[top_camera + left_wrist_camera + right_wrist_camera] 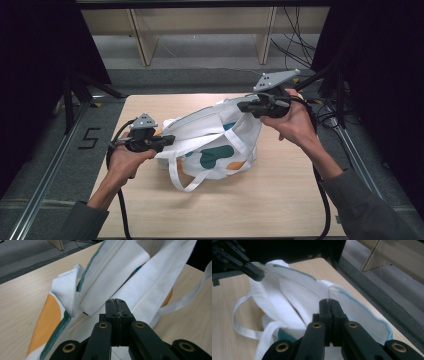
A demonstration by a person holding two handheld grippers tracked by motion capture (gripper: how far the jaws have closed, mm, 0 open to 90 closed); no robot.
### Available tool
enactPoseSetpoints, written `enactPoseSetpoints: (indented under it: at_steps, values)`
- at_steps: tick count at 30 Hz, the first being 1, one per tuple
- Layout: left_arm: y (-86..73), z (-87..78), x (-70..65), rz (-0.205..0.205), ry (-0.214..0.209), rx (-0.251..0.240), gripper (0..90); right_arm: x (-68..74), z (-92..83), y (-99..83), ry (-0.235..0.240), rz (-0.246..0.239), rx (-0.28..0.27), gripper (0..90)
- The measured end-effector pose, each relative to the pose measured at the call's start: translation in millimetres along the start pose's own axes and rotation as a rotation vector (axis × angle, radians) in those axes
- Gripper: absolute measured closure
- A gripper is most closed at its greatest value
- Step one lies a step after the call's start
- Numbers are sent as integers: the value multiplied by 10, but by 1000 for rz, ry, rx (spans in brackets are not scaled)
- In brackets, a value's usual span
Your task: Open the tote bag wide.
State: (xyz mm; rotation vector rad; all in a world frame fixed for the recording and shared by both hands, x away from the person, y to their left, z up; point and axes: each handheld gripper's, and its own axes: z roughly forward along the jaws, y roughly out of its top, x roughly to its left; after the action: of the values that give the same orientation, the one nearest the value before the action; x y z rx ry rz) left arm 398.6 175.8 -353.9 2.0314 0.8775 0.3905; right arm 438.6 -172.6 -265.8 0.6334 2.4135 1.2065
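Nearest the person, a loose white handle loop (186,184) trails onto the wooden table (260,200). Just beyond, the left gripper (169,140) is clenched on the left edge of a white tote bag (215,145) printed with green and orange shapes, and the bag sits mid-table, its lower part resting on the wood. Farther back, the right gripper (243,106) pinches the bag's rim at the right, held higher, so the opening is stretched between the two.
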Motion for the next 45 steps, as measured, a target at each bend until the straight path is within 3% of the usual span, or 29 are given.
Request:
enactPoseSetpoints:
  at_steps: [2,5,10,13,15,18,20,21,22,23,25,27,31,32,33,37,41,43,44,45]
  values:
    - [34,55,11,-4,2,3,891,-36,85,58,-5,-7,12,900]
    - [70,148,44,-1,11,15,891,-71,237,74,-12,-14,92,900]
    - [19,308,171,-23,40,10,886,-161,542,-106,-33,-40,238,900]
    - [-70,424,271,-49,56,26,892,-238,682,-271,-25,-12,282,900]
    - [-156,542,345,-46,57,81,891,-282,770,-426,-17,4,332,900]
    - [-284,726,414,-65,67,134,893,-316,934,-756,-3,52,418,900]
    - [-388,851,479,-66,103,170,893,-313,1041,-973,1,42,465,900]
    - [-436,910,522,-100,98,165,894,-305,1094,-1100,12,50,476,900]
    - [-455,949,539,-139,94,156,894,-283,1131,-1207,13,67,477,900]
    - [-434,958,526,-137,108,158,894,-268,1137,-1266,13,76,461,900]
    - [-357,922,468,-91,116,179,893,-264,1103,-1247,11,58,462,900]
    - [-263,829,400,-75,93,168,892,-261,1042,-1156,8,58,450,900]
    - [-87,652,193,-13,57,131,893,-210,913,-875,29,56,281,900]
    - [-55,626,128,-22,55,144,892,-175,916,-820,30,61,254,900]
    - [-18,621,105,17,41,137,892,-152,938,-769,41,69,254,900]
    - [60,558,89,56,55,137,875,-72,1203,-741,65,11,284,900]
    - [88,416,132,14,53,81,872,-88,1340,-792,61,18,304,900]
    - [105,419,70,-21,-1,44,880,-96,1382,-805,66,23,311,900]
    - [125,454,21,-6,-45,47,880,-85,1399,-807,62,37,311,900]
    - [153,540,-58,11,-59,60,881,-77,1406,-805,59,52,318,900]
